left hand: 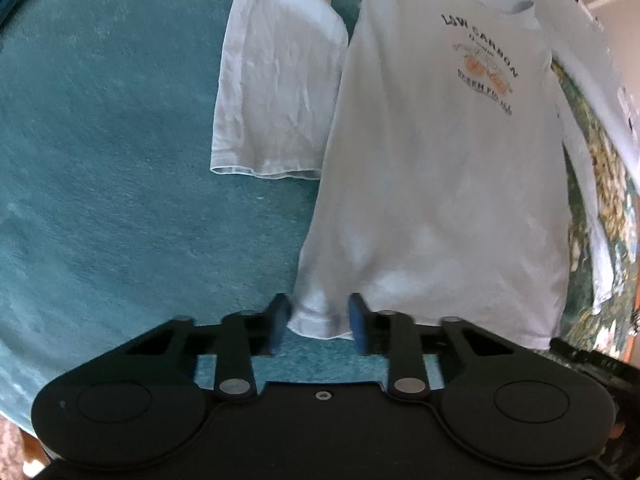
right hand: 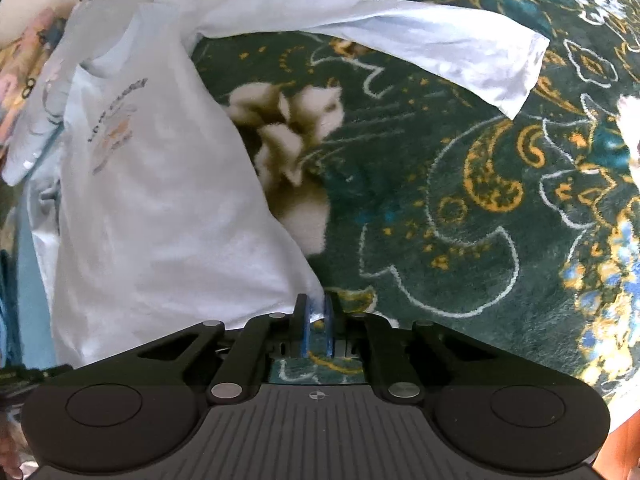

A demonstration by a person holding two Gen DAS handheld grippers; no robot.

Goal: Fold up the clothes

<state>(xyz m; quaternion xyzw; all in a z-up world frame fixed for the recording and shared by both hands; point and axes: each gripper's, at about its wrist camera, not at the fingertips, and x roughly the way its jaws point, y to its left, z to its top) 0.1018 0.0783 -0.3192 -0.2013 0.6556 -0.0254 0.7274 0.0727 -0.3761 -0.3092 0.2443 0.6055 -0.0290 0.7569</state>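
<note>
A white long-sleeved T-shirt (left hand: 432, 184) with a dark and orange chest print lies front up across a teal cloth and a patterned blanket. My left gripper (left hand: 320, 326) is open, its blue pads on either side of the shirt's lower left hem corner, with a gap to each side. In the right wrist view the same T-shirt (right hand: 160, 216) stretches away to the upper left, one sleeve (right hand: 420, 40) spread out to the right. My right gripper (right hand: 316, 326) is shut on the shirt's lower right hem corner, a sliver of white fabric between the pads.
A plain teal cloth (left hand: 120, 160) covers the surface to the left. A dark green blanket (right hand: 480, 200) with gold, white and blue floral patterns lies under the shirt's right side. Another pale printed garment (right hand: 36, 128) sits at the far left, by the shirt's collar.
</note>
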